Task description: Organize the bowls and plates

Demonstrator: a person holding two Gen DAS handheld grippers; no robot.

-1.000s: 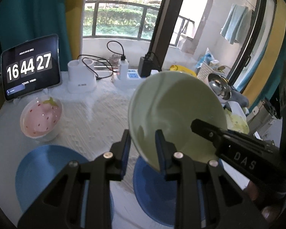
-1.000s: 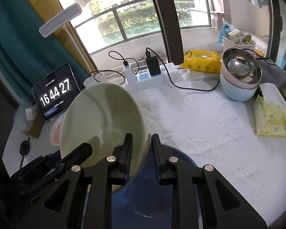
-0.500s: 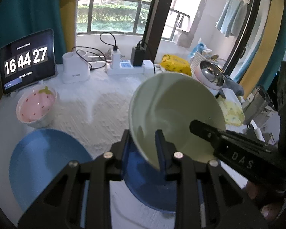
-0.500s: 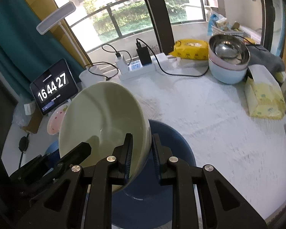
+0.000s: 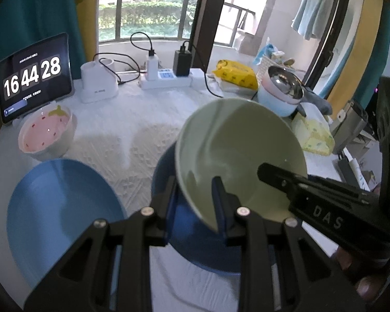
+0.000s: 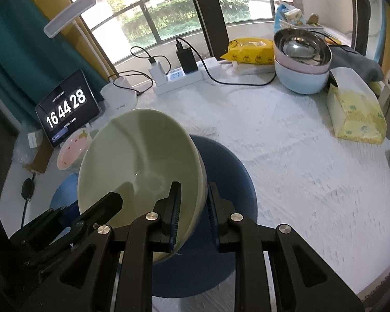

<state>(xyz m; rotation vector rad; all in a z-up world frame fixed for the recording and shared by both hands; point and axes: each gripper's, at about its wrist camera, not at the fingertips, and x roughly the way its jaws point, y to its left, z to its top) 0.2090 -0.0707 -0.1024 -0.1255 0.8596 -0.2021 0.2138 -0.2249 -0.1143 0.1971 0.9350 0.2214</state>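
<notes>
Both grippers hold one pale green bowl (image 5: 236, 150) in the air by opposite sides of its rim. My left gripper (image 5: 195, 202) is shut on its left rim. My right gripper (image 6: 193, 208) is shut on its right rim; the bowl (image 6: 140, 166) tilts. Below the bowl lies a dark blue plate (image 6: 231, 182), also in the left wrist view (image 5: 195, 247). A light blue plate (image 5: 59, 208) lies to the left, and a pink strawberry bowl (image 5: 48, 132) stands behind it. A stack of bowls with a steel one on top (image 6: 303, 59) stands at the back right.
A tablet clock (image 5: 33, 78), a white holder (image 5: 98, 83), a power strip with chargers and cables (image 6: 179, 78), a yellow wipes pack (image 6: 249, 52) and a tissue pack (image 6: 356, 111) line the back and right of the white-clothed table (image 6: 299, 169).
The green bowl, held by both grippers, has risen and drawn back from the table's far side. The table things look smaller and further below. Both grips are unchanged.
</notes>
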